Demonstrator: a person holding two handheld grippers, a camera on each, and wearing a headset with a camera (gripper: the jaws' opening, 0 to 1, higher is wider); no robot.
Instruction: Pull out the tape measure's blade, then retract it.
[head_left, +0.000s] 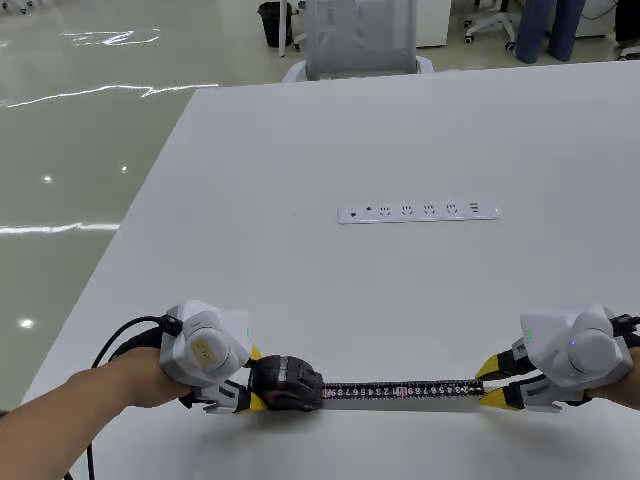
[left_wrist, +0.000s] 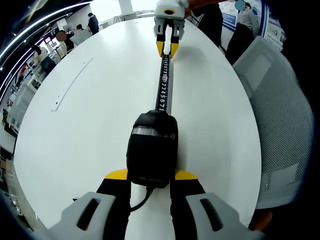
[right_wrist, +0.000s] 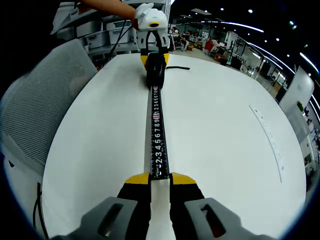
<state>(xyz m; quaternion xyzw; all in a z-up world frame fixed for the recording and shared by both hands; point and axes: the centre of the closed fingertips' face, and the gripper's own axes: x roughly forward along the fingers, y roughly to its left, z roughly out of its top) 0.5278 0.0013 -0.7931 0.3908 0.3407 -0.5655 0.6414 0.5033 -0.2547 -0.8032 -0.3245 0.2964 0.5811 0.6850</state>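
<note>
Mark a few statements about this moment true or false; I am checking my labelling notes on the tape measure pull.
1. The black tape measure case sits between the left tool's jaws. True.
2. The dark numbered blade is fully retracted. False: it stretches from the case across to the right tool.
3. The white power strip lies on the white table, beyond the blade and apart from it. True.
4. The right tool is open and holds nothing. False: it is shut on the blade's end.
</note>
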